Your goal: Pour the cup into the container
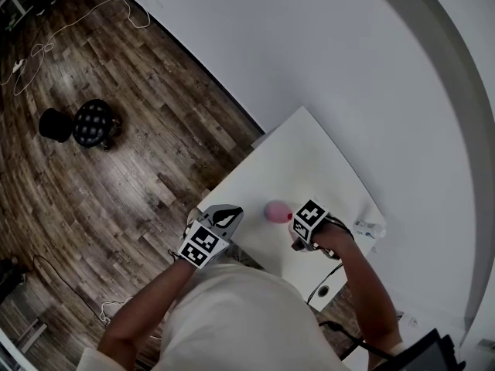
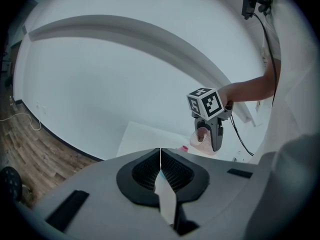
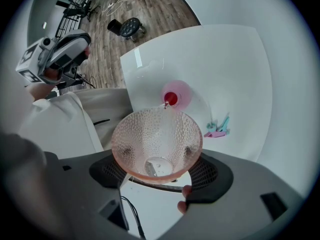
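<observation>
R tongs [image 3: 159, 170] are clamped on the cup [image 3: 157, 134], pads on its two sides, pink dimpled wall between them. Cup's tipped fwd, far lip right above the container [image 3: 176, 95]. It's not touching it, as far as I can tell. Cup looks nearly drained: just a wet patch & a few drops at the base, plus a small bead at the lip. Container sits on the white worktop [image 3: 240, 64], approx mid-surface, red showing inside. A couple of clips [image 3: 218, 129], teal & pink, lie to one side of it, apart.

L tongs [image 2: 160, 170] are fully closed w/ nothing between them. They hang by the near edge of the worktop, well apart from cup & container. No job for them in this step.

Step, imo: the pour itself, tail end. Most of the contents seem to be across.

Next move needs:
- Lip over the container's mouth til the last drops fall, maybe a touch more tilt, no sideways drift.
- Then roll the wrist back so the cup's upright.
- Set it on bare worktop beside the container, clear of the clips, before letting go.
- Firm grip throughout; the dimpled wall is prob slippery if wet.
</observation>
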A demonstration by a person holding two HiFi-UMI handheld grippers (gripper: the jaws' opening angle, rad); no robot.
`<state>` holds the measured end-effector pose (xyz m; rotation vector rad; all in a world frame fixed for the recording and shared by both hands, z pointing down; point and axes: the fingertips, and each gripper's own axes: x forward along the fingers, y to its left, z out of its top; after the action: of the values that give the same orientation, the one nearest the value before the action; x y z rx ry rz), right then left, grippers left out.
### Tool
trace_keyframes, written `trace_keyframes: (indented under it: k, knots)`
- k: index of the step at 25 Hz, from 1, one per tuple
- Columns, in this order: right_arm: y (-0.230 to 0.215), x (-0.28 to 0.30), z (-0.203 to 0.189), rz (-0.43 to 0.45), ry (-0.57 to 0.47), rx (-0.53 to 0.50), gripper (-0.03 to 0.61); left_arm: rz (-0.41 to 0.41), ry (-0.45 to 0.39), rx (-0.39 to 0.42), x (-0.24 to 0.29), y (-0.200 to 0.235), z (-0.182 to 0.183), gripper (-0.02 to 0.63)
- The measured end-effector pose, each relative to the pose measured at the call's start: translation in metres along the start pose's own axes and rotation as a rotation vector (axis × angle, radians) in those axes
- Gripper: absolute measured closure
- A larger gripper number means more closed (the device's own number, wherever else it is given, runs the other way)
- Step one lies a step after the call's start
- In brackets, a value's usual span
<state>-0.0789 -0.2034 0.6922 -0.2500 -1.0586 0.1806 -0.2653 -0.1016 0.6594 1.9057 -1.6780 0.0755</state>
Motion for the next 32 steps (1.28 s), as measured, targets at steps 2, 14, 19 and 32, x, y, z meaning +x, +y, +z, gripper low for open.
trace_keyframes:
  k: [2, 14, 19, 32]
  knots:
    - [0.0, 0.0, -0.001, 0.001, 0.004, 0.0, 0.218, 0.0, 0.001, 0.0, 0.0, 0.0, -0.001, 0.601]
    - [0.0, -0.003, 0.0, 0.006, 0.032, -0.007, 0.218, -0.003, 0.001, 0.001, -0.001, -0.001, -0.002, 0.601]
    - [-0.001, -0.003, 0.0, 0.006, 0.044, -0.009, 0.218, -0.005, 0.003, 0.002, -0.001, -0.001, -0.003, 0.601]
    - [-0.008, -0.002, -0.001, 0.016, 0.072, -0.01, 0.218, -0.013, 0.018, 0.01, 0.0, -0.002, -0.011, 0.601]
